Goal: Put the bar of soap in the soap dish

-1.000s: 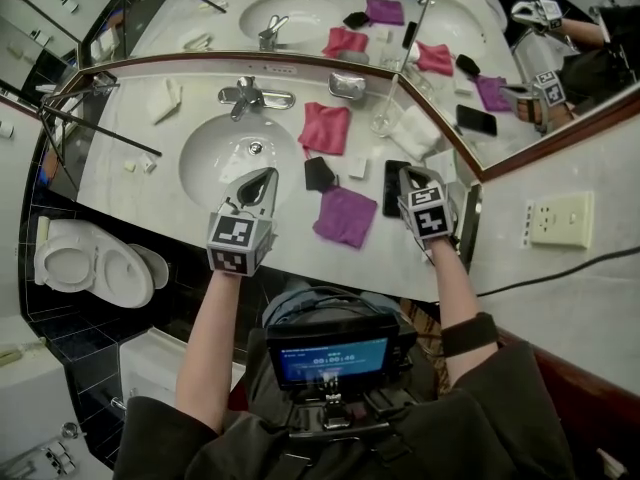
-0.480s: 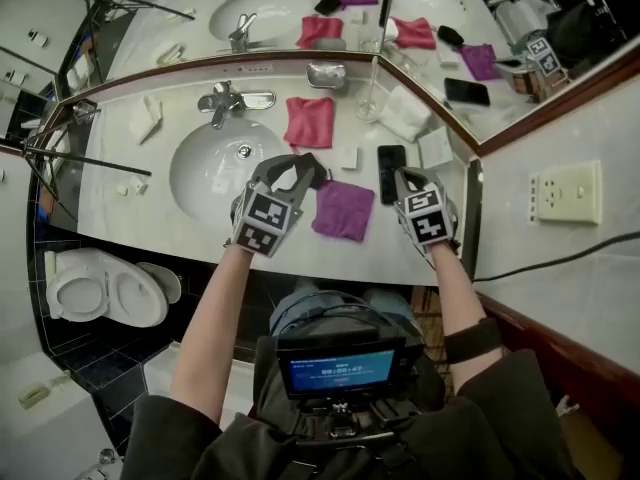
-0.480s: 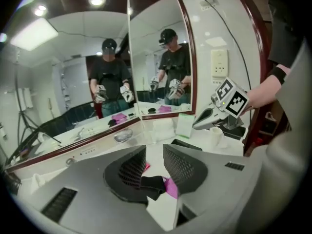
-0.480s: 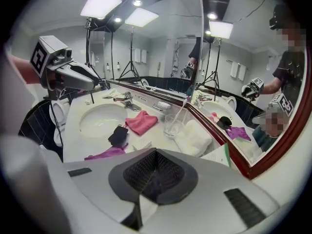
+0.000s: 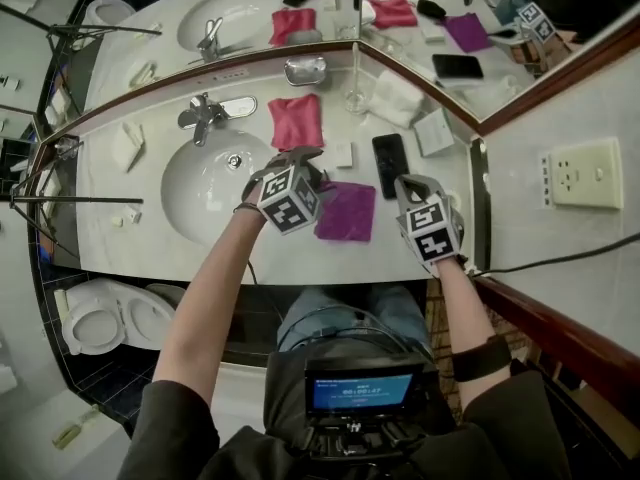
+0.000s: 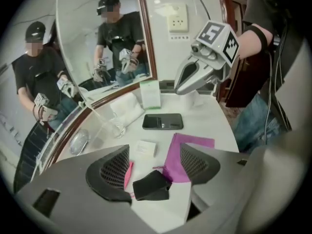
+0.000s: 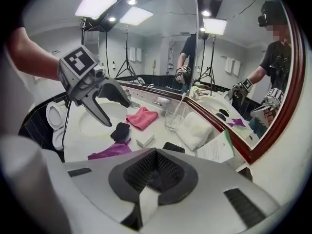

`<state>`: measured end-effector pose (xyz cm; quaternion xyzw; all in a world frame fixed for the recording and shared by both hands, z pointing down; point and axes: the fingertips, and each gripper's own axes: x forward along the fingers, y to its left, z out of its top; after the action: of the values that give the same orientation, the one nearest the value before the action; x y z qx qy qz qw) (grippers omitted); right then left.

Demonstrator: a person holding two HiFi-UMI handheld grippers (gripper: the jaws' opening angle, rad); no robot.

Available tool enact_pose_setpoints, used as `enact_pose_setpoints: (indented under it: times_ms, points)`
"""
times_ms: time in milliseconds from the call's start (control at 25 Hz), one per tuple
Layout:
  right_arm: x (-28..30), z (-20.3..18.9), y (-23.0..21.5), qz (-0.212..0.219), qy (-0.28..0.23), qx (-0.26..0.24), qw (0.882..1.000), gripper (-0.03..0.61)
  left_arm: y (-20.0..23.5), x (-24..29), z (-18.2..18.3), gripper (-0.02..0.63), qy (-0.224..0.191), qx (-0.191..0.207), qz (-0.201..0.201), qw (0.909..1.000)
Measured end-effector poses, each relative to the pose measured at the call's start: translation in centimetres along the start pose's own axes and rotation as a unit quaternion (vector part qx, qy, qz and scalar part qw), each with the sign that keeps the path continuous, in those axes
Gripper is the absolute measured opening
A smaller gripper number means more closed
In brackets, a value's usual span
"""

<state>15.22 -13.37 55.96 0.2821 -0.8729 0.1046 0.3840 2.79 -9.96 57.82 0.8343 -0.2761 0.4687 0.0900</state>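
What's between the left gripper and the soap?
A small black pouch. The left gripper has just been opening its jaws, the pouch between them, short of the soap; the left gripper view shows this.

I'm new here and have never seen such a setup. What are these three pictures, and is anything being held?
There is no robot here: a person holds a two-jaw tool in each hand. One picture comes from a head camera looking down at a bathroom counter. The other two come from cameras riding on those tools, looking along their jaws. On the counter lie a pink cloth, a purple cloth, a phone, a glass, a folded white towel, a small white bar that is likely the soap, and a metal soap dish at the back. The left hand-held gripper has just been opening; a small black item shows between its jaws, not pinched. The right hand-held gripper is shut and empty.
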Motion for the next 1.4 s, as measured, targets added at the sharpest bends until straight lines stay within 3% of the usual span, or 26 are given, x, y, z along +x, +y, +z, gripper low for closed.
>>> enact_pose_setpoints:
  times_ms: [120,240,400,560,680,920,1080,1160,1400]
  points:
    - [0.3,-0.4,0.7,0.001,-0.001,0.005,1.0,0.017,0.9,2.9,-2.1,0.327,0.057,0.065,-0.013,0.9962]
    - [0.7,-0.9,1.4,0.003,-0.003,0.012,1.0,0.017,1.7,5.6,-3.7,0.328,0.109,0.128,-0.02,0.9855]
    - [1.0,-1.4,2.2,0.004,-0.004,0.017,1.0,0.017,2.2,8.5,-4.4,0.346,0.135,0.152,-0.035,0.9785]
    - [1.0,-2.0,2.4,-0.002,-0.005,0.028,1.0,0.017,3.6,11.0,-4.4,0.357,0.148,0.176,-0.006,0.9731]
    - [1.0,-2.6,2.2,-0.007,-0.006,0.033,0.999,0.017,4.0,12.6,-4.3,0.357,0.154,0.181,0.005,0.9713]
    - [0.8,-3.6,1.1,-0.019,0.001,0.04,0.999,0.017,3.4,14.9,-5.0,0.357,0.17,0.184,-0.016,0.968]
    - [0.6,-4.2,0.6,-0.022,0.006,0.041,0.999,0.017,3.0,15.2,-5.2,0.345,0.175,0.161,-0.047,0.9703]
    - [0.6,-4.2,0.6,-0.022,0.006,0.04,0.999,0.017,2.6,15.1,-5.2,0.306,0.174,0.146,-0.064,0.9717]
    - [0.4,-4.2,0.7,-0.021,0.006,0.039,0.999,0.017,2.5,15.1,-5.2,0.298,0.172,0.139,-0.065,0.973]
